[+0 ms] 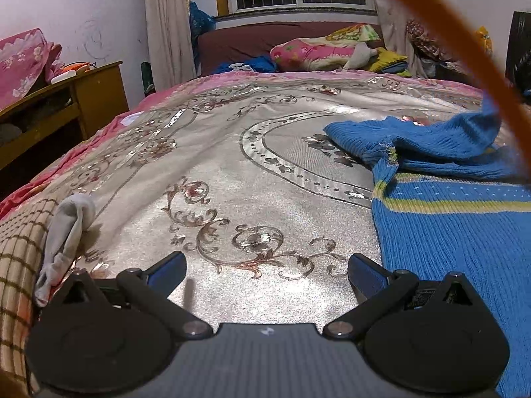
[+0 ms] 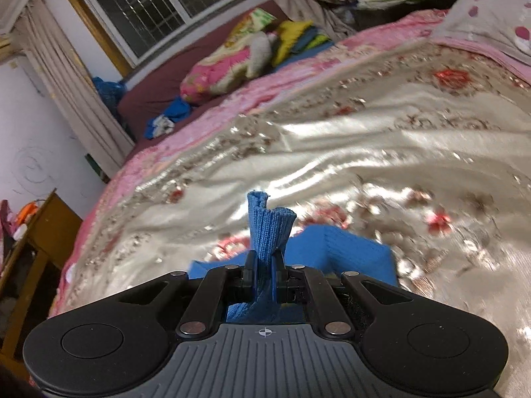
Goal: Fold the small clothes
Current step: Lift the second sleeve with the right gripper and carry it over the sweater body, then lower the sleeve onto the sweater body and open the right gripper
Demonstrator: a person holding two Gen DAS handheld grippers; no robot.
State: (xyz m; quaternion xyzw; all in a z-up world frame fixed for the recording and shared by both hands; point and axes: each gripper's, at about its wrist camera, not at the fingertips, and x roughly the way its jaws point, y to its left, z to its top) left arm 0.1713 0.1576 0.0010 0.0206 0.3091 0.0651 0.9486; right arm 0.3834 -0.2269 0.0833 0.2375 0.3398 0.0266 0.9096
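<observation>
right gripper (image 2: 264,270) clamps blue sweater (image 2: 270,232); left gripper (image 1: 267,270) spread, empty.

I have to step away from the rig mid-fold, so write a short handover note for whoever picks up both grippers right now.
Left gripper: open, holding nothing, low over the silver bedspread.
Right gripper: shut on a bunched piece of the blue sweater, lifted above the bed.
Sweater body lies on the bedspread to the left gripper's right, striped part flat, upper part rumpled. A grey sock lies crumpled at the near left edge.
Done: one part gripped and raised, no finished fold visible.
Left: lay that part over the body, finish folding the sweater, likely the sock too.
</observation>
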